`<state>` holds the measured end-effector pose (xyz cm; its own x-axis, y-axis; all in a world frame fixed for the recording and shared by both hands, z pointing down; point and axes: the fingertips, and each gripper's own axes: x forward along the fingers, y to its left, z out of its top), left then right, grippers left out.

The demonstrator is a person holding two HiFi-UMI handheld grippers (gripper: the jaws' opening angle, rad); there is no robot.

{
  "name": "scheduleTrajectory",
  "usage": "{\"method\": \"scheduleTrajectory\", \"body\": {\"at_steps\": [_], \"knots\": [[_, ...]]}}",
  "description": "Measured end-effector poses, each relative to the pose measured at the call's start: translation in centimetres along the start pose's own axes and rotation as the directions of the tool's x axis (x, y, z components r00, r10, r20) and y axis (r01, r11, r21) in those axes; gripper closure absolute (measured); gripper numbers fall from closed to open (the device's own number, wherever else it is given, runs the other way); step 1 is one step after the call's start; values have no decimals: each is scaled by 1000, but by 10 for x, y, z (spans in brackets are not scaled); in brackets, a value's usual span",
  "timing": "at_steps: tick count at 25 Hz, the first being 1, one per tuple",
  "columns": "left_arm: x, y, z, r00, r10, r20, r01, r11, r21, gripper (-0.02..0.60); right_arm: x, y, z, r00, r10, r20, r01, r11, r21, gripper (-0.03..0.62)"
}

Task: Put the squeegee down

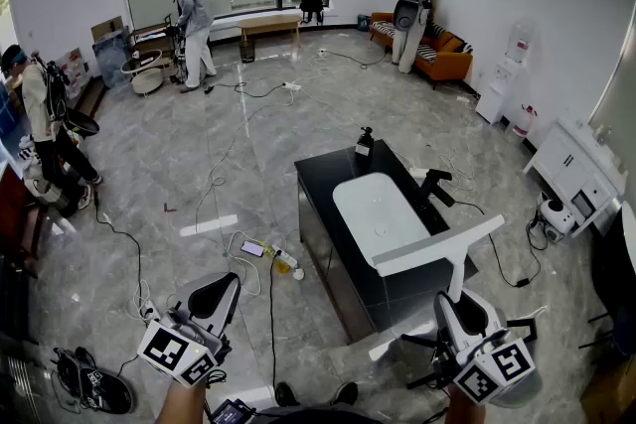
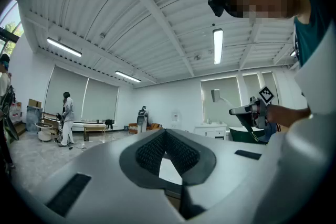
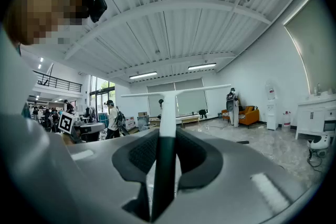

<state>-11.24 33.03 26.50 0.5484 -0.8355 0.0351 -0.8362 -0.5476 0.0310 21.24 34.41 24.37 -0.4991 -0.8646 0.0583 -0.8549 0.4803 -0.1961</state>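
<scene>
My right gripper [image 1: 459, 305] is shut on the squeegee [image 1: 438, 247], a white T-shaped tool with a dark lower handle. In the right gripper view the handle [image 3: 164, 165] runs up between the pads to the crossbar [image 3: 173, 93]. The squeegee hangs over the near end of a black counter [image 1: 323, 176] with a white basin [image 1: 380, 213]. At the lower left, my left gripper [image 1: 221, 291] holds nothing. Its pads meet at the tips in the left gripper view [image 2: 166, 132], which also shows the right gripper [image 2: 252, 110] off to the right.
A black faucet [image 1: 435, 185] and a dark soap bottle [image 1: 364, 142] stand on the counter. Cables, a phone [image 1: 252, 249] and a bottle [image 1: 285, 261] lie on the marble floor to its left. A white cabinet [image 1: 576, 170] is at the right, and people stand at the back.
</scene>
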Motion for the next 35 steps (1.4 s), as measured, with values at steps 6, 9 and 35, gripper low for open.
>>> {"method": "scheduleTrajectory", "body": {"at_steps": [6, 9, 35], "knots": [[-8, 13, 3, 1000, -8, 3, 8, 1000, 2, 575, 8, 13, -1, 1000, 0, 0, 0, 1000, 5, 494], [-13, 27, 4, 1000, -16, 7, 16, 1000, 4, 575, 17, 25, -3, 1000, -3, 0, 3, 1000, 20, 494], [127, 32, -12, 999, 12, -44, -11, 1000, 11, 575, 130, -108, -9, 998, 67, -5, -66, 990, 122, 494]]}}
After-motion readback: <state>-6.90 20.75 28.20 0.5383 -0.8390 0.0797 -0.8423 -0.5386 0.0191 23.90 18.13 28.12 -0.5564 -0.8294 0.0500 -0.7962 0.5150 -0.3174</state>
